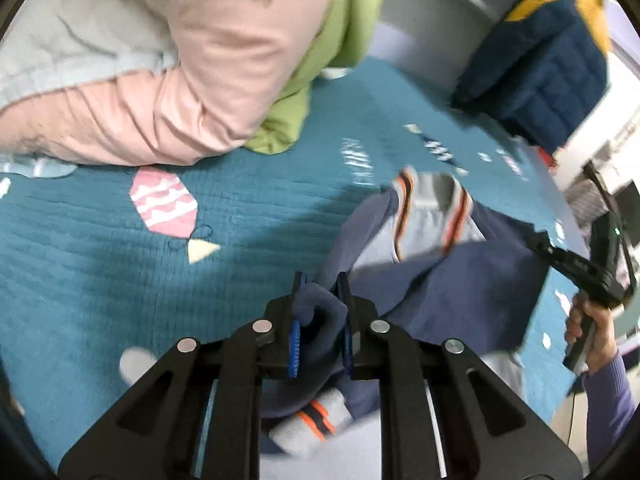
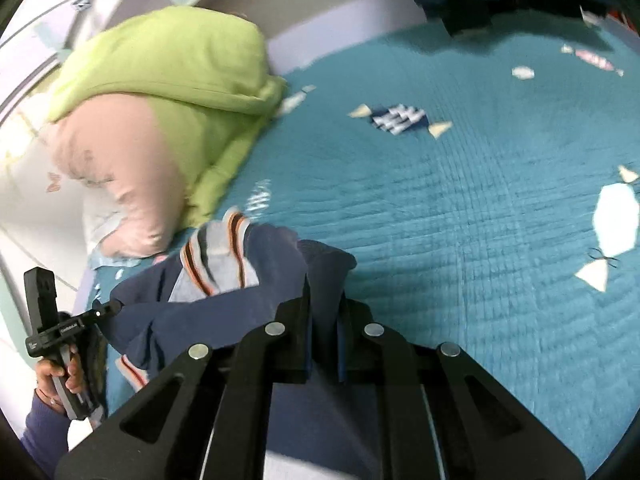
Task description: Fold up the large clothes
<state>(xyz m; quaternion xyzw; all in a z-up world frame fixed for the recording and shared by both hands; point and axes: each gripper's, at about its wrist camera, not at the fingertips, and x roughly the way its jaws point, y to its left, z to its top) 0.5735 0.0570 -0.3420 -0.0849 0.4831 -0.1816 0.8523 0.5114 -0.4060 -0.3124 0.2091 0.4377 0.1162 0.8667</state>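
A navy garment (image 1: 452, 292) with a grey collar and cuffs striped orange and dark hangs between my two grippers above the teal bedspread (image 1: 100, 264). My left gripper (image 1: 320, 284) is shut on a rolled navy edge of it. A striped cuff (image 1: 316, 424) dangles below the fingers. In the right wrist view the same garment (image 2: 224, 300) drapes to the left, and my right gripper (image 2: 324, 280) is shut on another navy edge. The right gripper also shows in the left wrist view (image 1: 580, 272).
A pile of pink (image 1: 180, 60), green (image 1: 320, 60) and pale blue (image 1: 60, 40) clothes lies at the head of the bed. A navy and yellow quilted jacket (image 1: 552, 60) lies at the far side. The green garment also shows in the right wrist view (image 2: 172, 64).
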